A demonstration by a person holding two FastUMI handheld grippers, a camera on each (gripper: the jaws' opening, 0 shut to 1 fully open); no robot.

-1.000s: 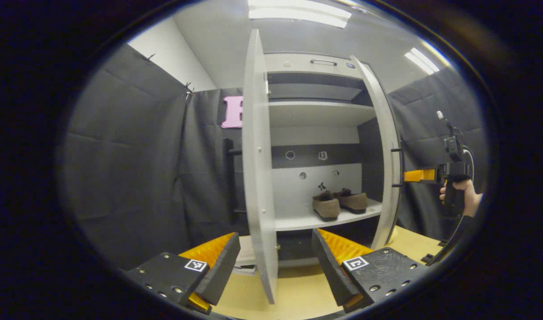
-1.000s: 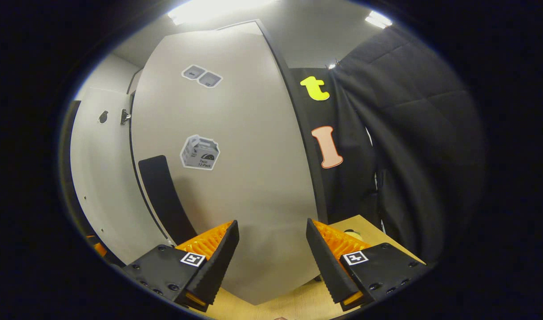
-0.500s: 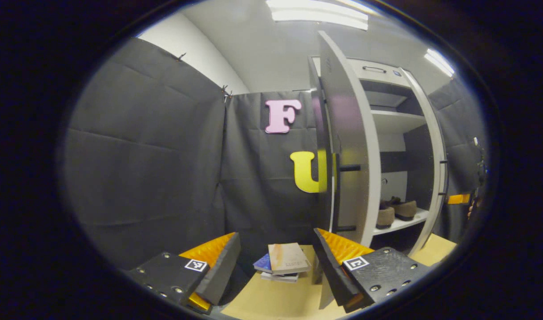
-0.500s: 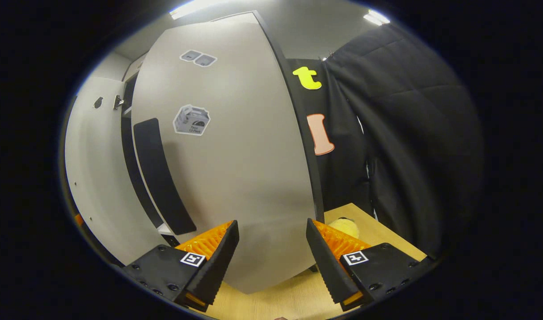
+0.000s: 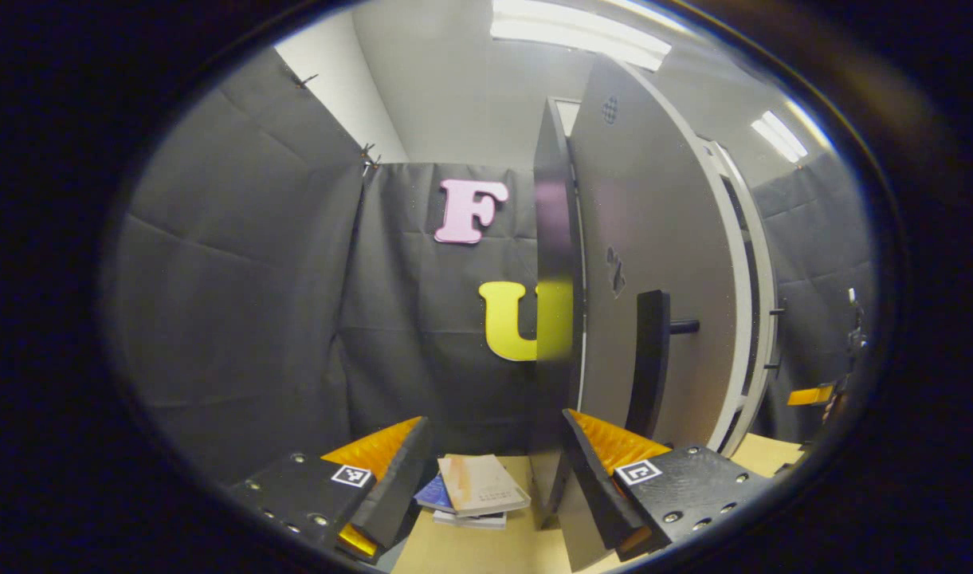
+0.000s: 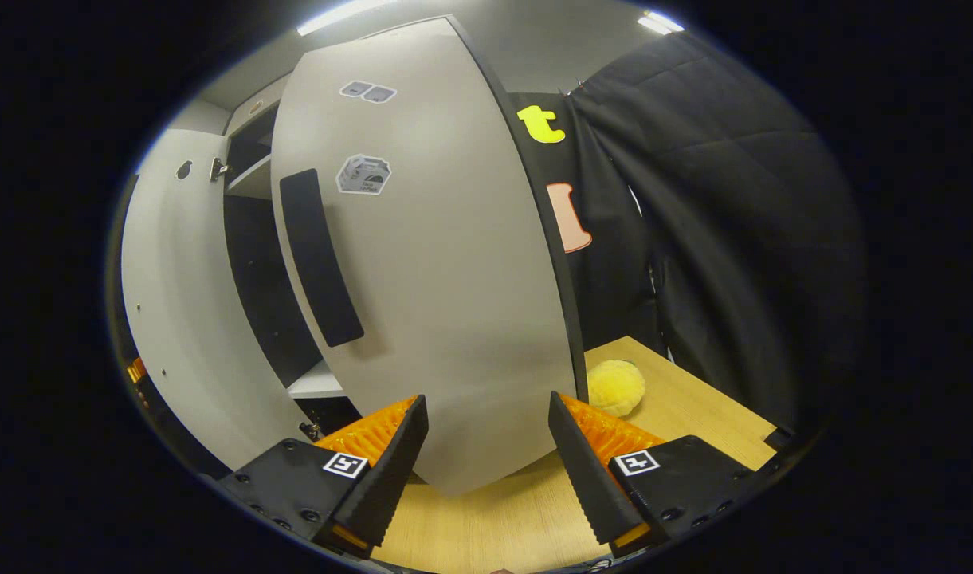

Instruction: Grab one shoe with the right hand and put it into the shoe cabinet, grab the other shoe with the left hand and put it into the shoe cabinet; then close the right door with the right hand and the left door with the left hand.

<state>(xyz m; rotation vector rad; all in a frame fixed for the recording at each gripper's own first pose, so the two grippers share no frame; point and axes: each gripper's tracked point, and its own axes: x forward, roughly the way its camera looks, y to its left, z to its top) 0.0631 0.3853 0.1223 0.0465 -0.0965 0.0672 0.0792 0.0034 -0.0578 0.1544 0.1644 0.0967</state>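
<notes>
2 fingers of the left gripper [image 5: 492, 470] stand well apart with nothing between them, hovering over a light wooden tabletop [image 5: 486, 550]. Just beyond the fingers lies a small stack of books [image 5: 474, 490], the top one pale with a brownish stain. The right finger sits close to the lower edge of the shoe cabinet's left door [image 5: 653, 263], a grey panel seen nearly edge-on, with a long black handle [image 5: 648, 363] standing off it on a short post. Whether the finger touches the door is hard to tell from this angle. Past the door's far edge a narrow strip of the cabinet frame [image 5: 753, 263] shows, and far off at the right rim is a small piece of the other gripper.

In the right gripper view, the right gripper [image 6: 488, 466] is likewise spread wide and grips nothing. The bottom corner of the right door [image 6: 446, 263] hangs between and just behind its fingers, above the tabletop [image 6: 677, 406]. This door carries a long black handle [image 6: 321, 259] and several stickers [image 6: 363, 174]. To its left the cabinet interior is dark, with a white shelf edge [image 6: 319, 384] visible. A yellow plush toy [image 6: 614, 387] rests on the table just beside the door's outer edge.
</notes>
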